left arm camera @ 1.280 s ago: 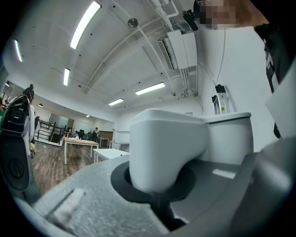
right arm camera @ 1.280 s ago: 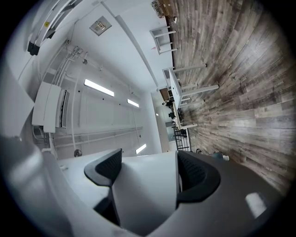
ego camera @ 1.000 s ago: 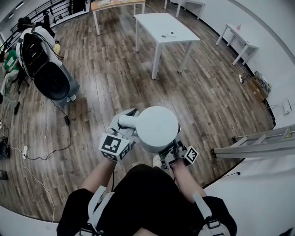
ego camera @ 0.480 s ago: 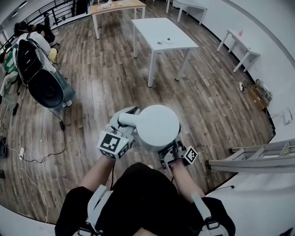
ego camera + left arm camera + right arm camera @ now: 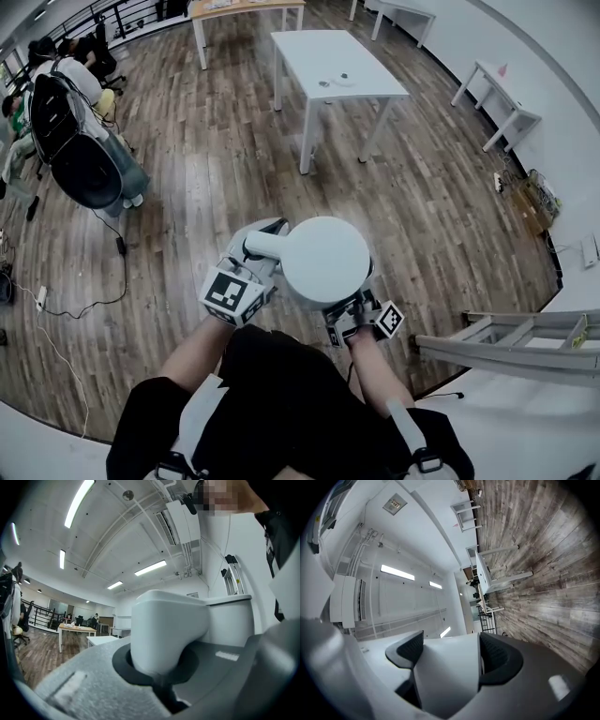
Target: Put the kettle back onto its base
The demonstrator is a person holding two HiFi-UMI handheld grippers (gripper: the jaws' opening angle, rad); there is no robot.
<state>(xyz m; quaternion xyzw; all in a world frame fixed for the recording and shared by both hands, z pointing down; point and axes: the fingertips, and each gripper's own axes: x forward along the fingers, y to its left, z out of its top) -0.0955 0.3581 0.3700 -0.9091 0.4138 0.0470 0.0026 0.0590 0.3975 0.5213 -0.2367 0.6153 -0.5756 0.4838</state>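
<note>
While the person looks down at the wooden floor (image 5: 225, 178), the white kettle (image 5: 323, 261) is up in the air, close in front of the body, held from both sides. The left hand-held gripper (image 5: 255, 253) pinches the kettle's handle (image 5: 164, 630). The right hand-held gripper (image 5: 354, 314) pinches a white part low on the kettle's other side. A white counter (image 5: 309, 52) stands well apart, farther ahead.

A white table (image 5: 309, 56) stands on the plank floor (image 5: 206, 187) of an open office. An office chair (image 5: 89, 164) draped in black sits at left near a trailing cable (image 5: 98, 305), with a ladder (image 5: 506, 342) at right.
</note>
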